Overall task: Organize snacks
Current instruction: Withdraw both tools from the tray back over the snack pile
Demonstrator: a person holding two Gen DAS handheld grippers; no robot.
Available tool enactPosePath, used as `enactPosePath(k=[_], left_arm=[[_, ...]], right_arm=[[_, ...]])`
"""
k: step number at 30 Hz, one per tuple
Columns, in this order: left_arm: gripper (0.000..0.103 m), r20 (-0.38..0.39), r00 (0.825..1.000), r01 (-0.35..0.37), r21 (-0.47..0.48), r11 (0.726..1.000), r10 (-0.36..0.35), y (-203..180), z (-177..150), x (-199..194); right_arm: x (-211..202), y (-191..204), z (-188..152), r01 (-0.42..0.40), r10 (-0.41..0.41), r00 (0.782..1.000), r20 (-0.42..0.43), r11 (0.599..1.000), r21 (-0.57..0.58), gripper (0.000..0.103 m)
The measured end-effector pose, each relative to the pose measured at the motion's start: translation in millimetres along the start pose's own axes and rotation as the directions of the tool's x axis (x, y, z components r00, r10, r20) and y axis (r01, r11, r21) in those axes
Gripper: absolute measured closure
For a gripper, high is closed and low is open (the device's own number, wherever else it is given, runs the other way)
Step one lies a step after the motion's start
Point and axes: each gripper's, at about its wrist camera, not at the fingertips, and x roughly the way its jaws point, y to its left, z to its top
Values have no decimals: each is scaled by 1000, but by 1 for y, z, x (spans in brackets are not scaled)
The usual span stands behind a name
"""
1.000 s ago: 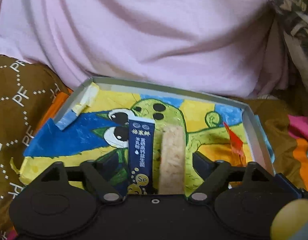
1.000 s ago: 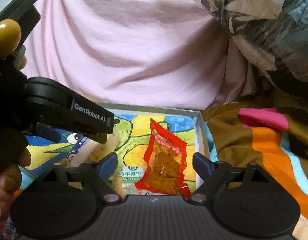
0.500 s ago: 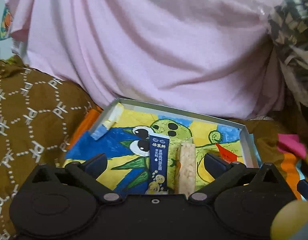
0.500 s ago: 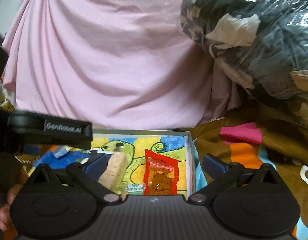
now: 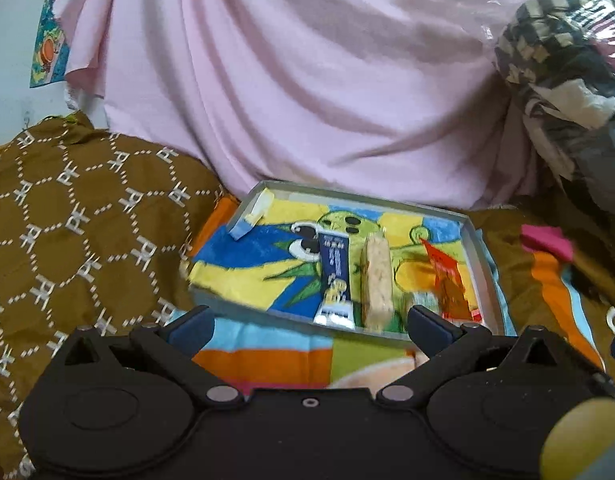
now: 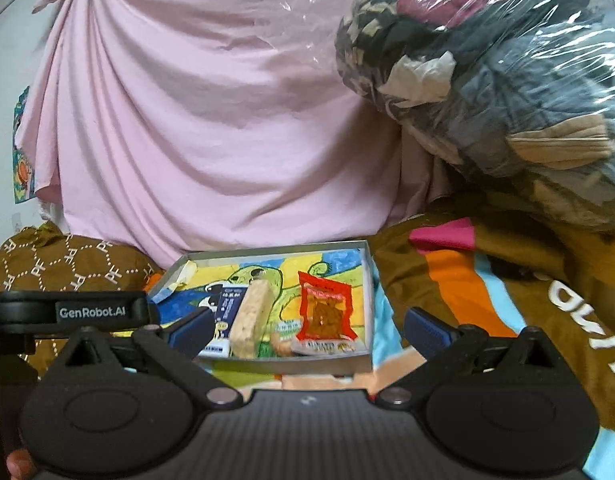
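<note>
Left hand-held gripper [image 5: 307, 326] and right hand-held gripper [image 6: 305, 326] both gape wide, empty, before the tray [image 6: 267, 364] holding a blue sachet [image 5: 334, 276], rice bar [image 5: 375, 276] and red spicy-snack packet [image 6: 325, 312].

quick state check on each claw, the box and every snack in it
left claw: open, empty
right claw: open, empty
shallow grey cardboard box with cartoon lining: open-topped, on the striped blanket
dark blue stick sachet: lying flat in box
pale rice cracker bar: lying flat beside sachet
red clear-window snack pouch: sealed, flat in box
</note>
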Motion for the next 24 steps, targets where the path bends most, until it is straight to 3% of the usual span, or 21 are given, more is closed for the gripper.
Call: enactPosePath(k=[13, 24], left_arm=[[1, -22, 1000, 4, 40, 999, -3, 33, -47, -55], [1, -20, 1000, 2, 56, 998, -1, 63, -83, -82]], right_arm=[[-64, 10, -21, -13, 13, 1000, -24, 1000, 7, 0], [-94, 29, -55, -27, 33, 990, -140, 999, 44, 0]])
